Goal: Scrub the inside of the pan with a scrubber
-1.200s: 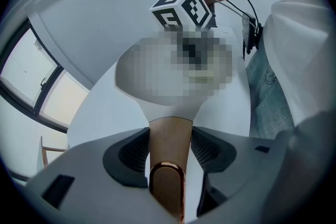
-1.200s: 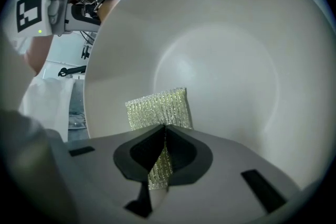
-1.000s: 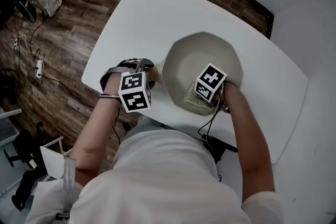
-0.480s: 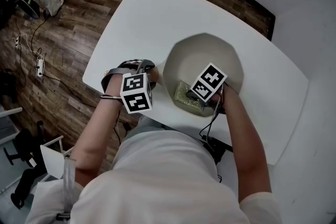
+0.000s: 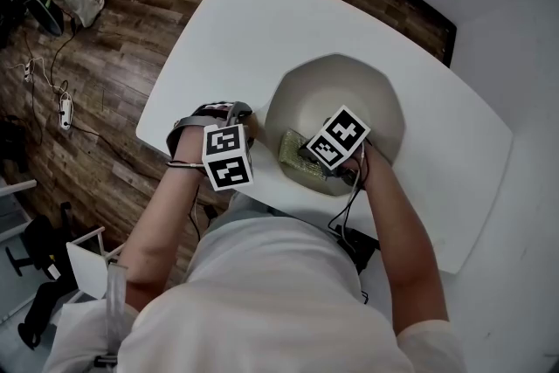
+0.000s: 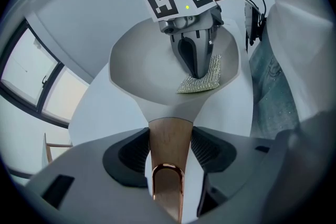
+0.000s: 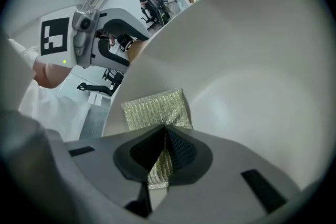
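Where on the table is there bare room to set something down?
Bare table beyond the pan, toward the far corner, and right of the pan. Crowded at the near edge: left gripper on the handle, right gripper on the scrubber inside.

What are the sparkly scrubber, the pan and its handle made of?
The scrubber: looks like woven metallic or plastic mesh cloth, yellow-green and glittery. The pan: smooth matte cream surface, perhaps ceramic-coated metal; can't be sure. The handle: pale brown with faint grain, probably wood, with a shiny copper-coloured loop.
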`<state>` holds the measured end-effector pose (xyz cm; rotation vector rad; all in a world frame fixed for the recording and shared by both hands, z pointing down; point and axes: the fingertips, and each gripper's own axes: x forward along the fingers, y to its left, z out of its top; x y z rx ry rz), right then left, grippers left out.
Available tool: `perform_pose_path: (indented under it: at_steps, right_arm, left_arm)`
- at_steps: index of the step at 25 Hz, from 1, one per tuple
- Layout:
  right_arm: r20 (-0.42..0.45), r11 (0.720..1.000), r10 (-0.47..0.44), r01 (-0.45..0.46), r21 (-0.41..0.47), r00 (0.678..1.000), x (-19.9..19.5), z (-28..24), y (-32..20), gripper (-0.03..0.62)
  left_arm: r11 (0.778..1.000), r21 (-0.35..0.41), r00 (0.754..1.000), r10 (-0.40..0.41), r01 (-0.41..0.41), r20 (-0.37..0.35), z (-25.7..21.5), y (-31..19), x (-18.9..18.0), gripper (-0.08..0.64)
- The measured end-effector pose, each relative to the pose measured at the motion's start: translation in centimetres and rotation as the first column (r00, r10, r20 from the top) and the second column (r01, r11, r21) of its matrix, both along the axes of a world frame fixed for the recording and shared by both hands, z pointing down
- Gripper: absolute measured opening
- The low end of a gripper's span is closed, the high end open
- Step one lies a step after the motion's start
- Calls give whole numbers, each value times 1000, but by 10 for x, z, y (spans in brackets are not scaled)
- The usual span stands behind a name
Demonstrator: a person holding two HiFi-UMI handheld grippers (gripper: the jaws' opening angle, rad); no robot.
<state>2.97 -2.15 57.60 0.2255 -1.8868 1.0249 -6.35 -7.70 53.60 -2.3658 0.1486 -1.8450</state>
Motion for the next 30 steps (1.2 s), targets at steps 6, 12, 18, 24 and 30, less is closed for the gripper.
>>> perform_pose_path:
  at_steps: [6,12,18,24,30]
  right_arm:
    - [30,997,58,-59,48,998,-3,0,-12,28]
    - [51,988,107,-112,108,993,-8,-1,-24,28]
    - [67,963,175,-185,198,982,-13,-4,-39,28]
    - [95,939,211,-229,255,973,-15,-5,-51,28]
    - [102,908,250,-270,319,963,-18,-8,-62,28]
  left_arm:
    - [1000,-4,999,-11,11,-35,-4,2,5,249]
    - [1000,-2,998,-15,15,-59,-8,2,7,249]
    - [1000,-6,997,-14,13,-75,-12,2,8,249]
    - [1000,-2,998,-14,14,-63,-13,3,9,249]
    - [1000,-3,998,-16,16,-64,-13,3,7,249]
